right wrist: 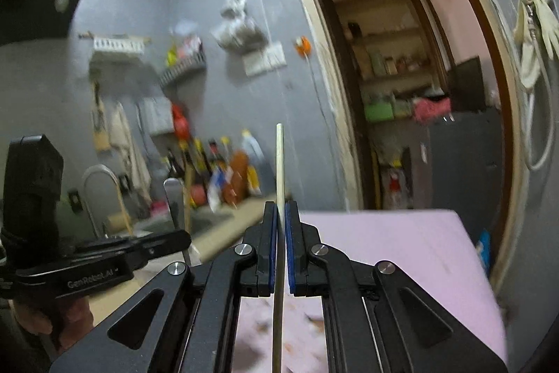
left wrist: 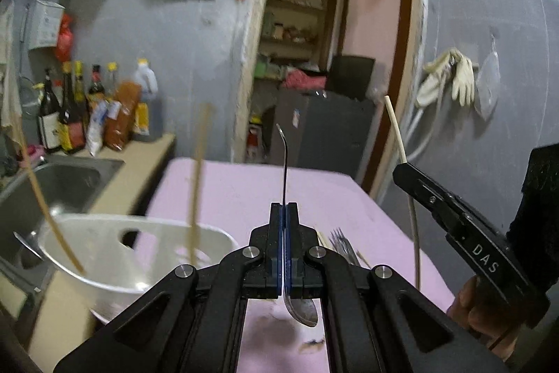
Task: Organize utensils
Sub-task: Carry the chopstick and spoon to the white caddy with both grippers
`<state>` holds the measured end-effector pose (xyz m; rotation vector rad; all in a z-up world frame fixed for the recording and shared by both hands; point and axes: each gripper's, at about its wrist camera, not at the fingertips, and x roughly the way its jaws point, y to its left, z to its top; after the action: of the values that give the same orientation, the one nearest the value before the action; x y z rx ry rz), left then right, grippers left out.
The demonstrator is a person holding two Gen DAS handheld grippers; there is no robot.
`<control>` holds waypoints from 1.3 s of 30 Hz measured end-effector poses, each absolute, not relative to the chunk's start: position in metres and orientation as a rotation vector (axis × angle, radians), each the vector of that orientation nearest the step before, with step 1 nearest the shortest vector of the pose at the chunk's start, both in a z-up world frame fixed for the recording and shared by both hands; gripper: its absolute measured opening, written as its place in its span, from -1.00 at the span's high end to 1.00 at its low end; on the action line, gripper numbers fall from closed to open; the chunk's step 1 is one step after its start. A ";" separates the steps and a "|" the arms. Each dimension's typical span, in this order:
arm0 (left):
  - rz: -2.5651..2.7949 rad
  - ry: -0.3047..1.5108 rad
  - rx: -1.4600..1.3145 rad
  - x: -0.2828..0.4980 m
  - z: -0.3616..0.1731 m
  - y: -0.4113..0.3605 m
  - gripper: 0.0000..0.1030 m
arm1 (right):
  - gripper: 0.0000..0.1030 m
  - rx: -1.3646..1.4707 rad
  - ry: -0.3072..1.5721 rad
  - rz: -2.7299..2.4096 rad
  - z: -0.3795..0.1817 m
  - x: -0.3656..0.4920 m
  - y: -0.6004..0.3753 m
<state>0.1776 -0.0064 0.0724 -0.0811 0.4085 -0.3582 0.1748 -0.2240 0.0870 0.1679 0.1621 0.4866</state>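
Left wrist view: the left gripper [left wrist: 283,208] clamps a spoon [left wrist: 303,311], handle up, bowl hanging below the pads, over the pink table [left wrist: 227,191]. Forks [left wrist: 344,245] lie just right.

Right wrist view: the right gripper [right wrist: 279,208] pinches an upright chopstick [right wrist: 279,163].

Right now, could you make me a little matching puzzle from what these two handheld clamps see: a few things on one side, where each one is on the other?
Things:
1. spoon
2. chopstick
3. forks
4. white container

Places:
A. lying on the pink table
B. pinched upright in the right gripper
C. standing by the sink, with two sticks in it
D. pinched in the left gripper, bowl end hanging below

Pairs: 1-D, 2-B, 3-A, 4-C
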 end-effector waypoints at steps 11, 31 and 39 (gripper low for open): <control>-0.164 0.306 -0.097 0.164 0.136 0.075 1.00 | 0.95 0.264 0.016 0.603 0.128 0.201 -0.160; 0.032 0.391 -0.073 0.199 0.091 0.140 1.00 | 0.94 0.220 -0.071 0.545 0.097 0.221 -0.089; 0.017 0.445 -0.062 0.208 0.068 0.137 1.00 | 0.94 0.208 -0.015 0.561 0.078 0.225 -0.087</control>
<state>0.2083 0.1371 0.0683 -0.0619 0.4450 0.0173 0.2249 -0.0873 0.0784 0.2083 -0.0154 0.5607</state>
